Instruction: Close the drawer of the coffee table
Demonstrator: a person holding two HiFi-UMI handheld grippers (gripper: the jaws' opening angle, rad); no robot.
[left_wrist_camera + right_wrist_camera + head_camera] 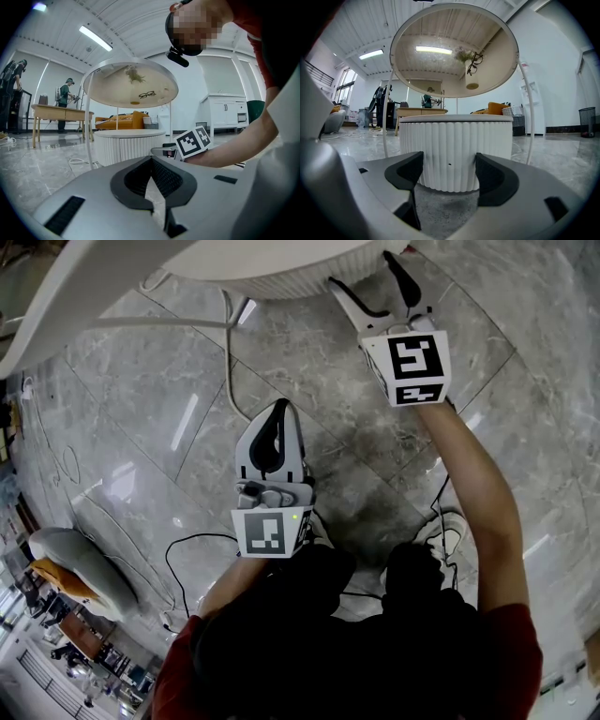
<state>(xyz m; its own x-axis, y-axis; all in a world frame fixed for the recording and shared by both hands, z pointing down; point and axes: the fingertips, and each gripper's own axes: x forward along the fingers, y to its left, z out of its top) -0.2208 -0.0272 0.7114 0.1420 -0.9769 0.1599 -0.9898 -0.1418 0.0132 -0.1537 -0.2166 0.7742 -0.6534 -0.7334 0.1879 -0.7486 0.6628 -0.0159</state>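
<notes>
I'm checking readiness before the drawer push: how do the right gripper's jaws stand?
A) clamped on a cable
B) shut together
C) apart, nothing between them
C: in the right gripper view the right gripper has its jaws apart and empty, the ribbed white drum showing beyond them.

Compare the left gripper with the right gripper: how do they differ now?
The left gripper has its jaws together; the right gripper has them wide apart. The right gripper is close to the ribbed coffee table; the left gripper is farther back. Both hold nothing.
</notes>
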